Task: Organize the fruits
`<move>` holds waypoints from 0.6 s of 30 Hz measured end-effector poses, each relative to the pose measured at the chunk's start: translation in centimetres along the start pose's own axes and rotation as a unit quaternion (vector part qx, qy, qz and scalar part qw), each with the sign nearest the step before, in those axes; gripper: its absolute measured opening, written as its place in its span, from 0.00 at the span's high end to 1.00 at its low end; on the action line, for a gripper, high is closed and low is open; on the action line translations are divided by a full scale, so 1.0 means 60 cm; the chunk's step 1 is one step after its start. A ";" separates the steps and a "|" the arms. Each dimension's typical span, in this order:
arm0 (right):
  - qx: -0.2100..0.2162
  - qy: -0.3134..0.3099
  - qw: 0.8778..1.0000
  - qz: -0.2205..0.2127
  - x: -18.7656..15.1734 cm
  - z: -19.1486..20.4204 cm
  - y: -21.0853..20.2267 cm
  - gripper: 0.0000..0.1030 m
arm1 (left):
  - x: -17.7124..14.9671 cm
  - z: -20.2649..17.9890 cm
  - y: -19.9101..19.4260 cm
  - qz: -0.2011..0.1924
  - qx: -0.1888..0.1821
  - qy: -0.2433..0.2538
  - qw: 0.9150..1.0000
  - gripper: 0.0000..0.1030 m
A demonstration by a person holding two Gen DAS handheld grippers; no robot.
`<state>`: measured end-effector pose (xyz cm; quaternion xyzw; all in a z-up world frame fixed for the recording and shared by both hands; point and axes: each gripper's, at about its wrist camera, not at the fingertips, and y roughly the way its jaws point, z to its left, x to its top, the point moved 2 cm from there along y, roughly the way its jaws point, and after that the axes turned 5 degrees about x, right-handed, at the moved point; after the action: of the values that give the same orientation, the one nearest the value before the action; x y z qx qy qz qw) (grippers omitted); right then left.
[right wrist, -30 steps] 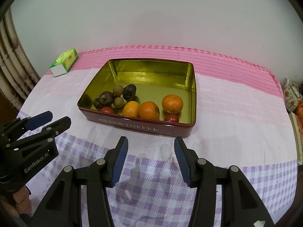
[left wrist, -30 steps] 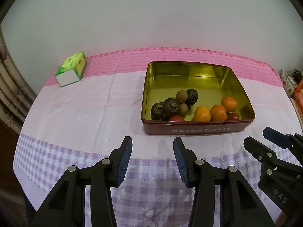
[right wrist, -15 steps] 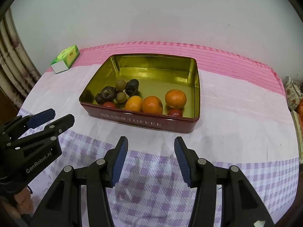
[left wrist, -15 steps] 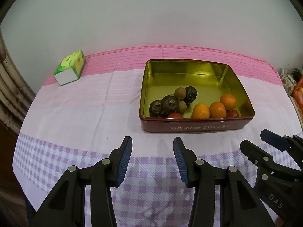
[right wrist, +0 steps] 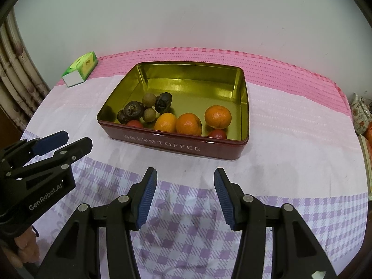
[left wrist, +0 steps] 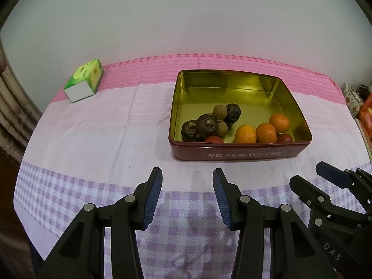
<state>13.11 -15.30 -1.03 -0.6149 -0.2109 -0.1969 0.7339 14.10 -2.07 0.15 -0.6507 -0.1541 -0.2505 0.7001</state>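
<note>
Dark red metal makes the outside of the square toffee tin (left wrist: 237,154), and its inside is shiny gold; it sits on the worktop with the pink and purple checked cloth (left wrist: 93,139); the fruits lie along its near side; three round orange mandarins (right wrist: 188,123) sit in a row, touching; two small red tomatoes (right wrist: 217,134) hide by the near wall; three wrinkly dark brown fruits (right wrist: 133,111) and two small tan round ones (right wrist: 148,100) bunch up on the left; the left gripper (left wrist: 187,194) hangs over the cloth near the tin, fingers apart, holding nothing; the right gripper (right wrist: 184,195) does the same; a green tissue box (left wrist: 84,80) sits far back.
</note>
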 end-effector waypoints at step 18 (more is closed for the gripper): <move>0.001 -0.002 1.000 0.005 -0.006 0.004 0.004 0.52 | 0.000 -0.009 0.003 0.007 -0.001 0.004 1.000 0.55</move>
<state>12.97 -14.99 -1.39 -0.6155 -0.2096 -0.1913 0.7353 14.14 -2.58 -0.09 -0.6517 -0.1468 -0.2485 0.7015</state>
